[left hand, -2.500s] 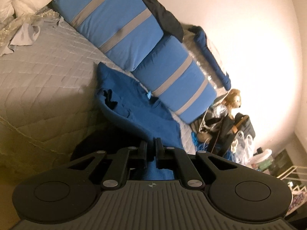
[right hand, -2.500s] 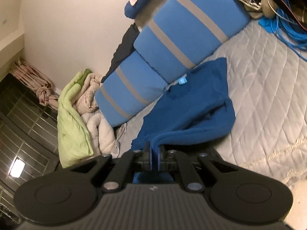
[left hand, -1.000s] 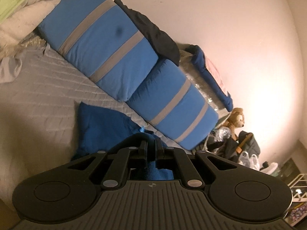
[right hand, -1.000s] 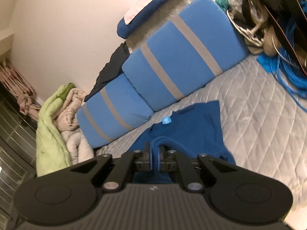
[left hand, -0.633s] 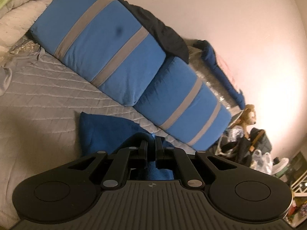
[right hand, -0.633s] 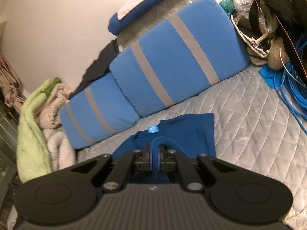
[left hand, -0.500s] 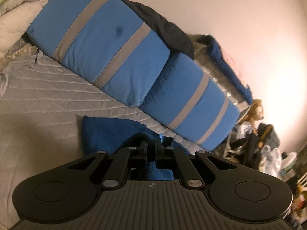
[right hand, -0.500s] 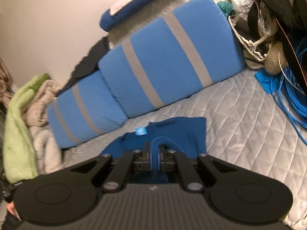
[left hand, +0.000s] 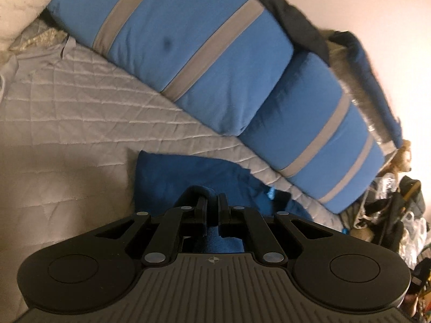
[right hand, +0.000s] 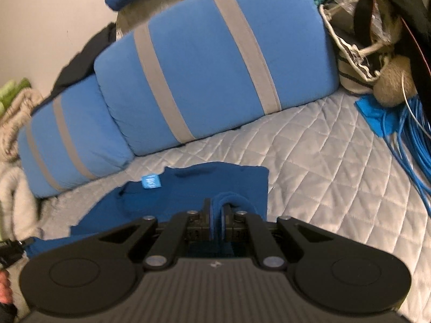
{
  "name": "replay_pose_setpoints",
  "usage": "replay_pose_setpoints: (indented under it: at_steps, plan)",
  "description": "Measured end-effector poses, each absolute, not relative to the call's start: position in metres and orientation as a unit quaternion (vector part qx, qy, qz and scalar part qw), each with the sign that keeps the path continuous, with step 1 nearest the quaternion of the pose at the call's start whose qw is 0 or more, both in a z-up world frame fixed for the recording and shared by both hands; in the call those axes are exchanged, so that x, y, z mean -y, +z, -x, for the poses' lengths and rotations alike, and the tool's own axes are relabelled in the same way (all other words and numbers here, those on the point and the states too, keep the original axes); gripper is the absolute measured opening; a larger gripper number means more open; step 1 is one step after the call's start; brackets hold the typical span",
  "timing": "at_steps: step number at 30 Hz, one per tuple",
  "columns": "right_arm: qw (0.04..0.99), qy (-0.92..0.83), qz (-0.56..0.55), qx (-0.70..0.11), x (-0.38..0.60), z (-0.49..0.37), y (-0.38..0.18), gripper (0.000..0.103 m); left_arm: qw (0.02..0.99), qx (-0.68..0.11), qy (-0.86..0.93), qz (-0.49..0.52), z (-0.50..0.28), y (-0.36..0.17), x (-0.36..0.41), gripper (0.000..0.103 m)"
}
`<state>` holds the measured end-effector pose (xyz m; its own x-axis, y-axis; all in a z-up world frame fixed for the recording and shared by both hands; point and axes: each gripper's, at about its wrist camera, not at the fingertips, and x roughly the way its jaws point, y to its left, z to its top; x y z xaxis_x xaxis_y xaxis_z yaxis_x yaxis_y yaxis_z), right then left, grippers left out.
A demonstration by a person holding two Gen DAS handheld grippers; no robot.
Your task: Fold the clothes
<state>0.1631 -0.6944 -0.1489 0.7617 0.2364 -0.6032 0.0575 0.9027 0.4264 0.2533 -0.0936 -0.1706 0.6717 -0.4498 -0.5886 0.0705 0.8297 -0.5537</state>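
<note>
blue shirt (right hand: 204, 188) edge pinched, bare quilt (right hand: 323, 161) right, pillows (right hand: 210, 67) behind

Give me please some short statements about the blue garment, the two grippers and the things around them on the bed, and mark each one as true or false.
1. The right gripper is shut on a fold of the blue garment. True.
2. The left gripper is open and holds nothing. False: its jaws are shut on the garment's cloth.
3. The garment lies on a quilted grey bedspread. True.
4. The cushions behind the garment are red with white dots. False: they are blue with grey stripes.
5. A light blue label shows on the garment. True.
6. The blue cables lie across the garment. False: they lie apart from it, at the right edge of the right wrist view.
</note>
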Motion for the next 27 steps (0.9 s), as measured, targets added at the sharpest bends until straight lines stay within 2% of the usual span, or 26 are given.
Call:
replay_pose_setpoints:
  at_steps: [11, 27]
  plan:
    - [0.912, 0.038, -0.189, -0.363, 0.692, -0.192, -0.183, 0.006, 0.865, -0.413, -0.14, 0.25, -0.276, -0.194, 0.092, 0.007]
    - [0.902, 0.044, -0.197, -0.381, 0.697, -0.204, -0.199, 0.008, 0.851, -0.438, -0.134, 0.257, -0.291, -0.213, 0.091, 0.008]
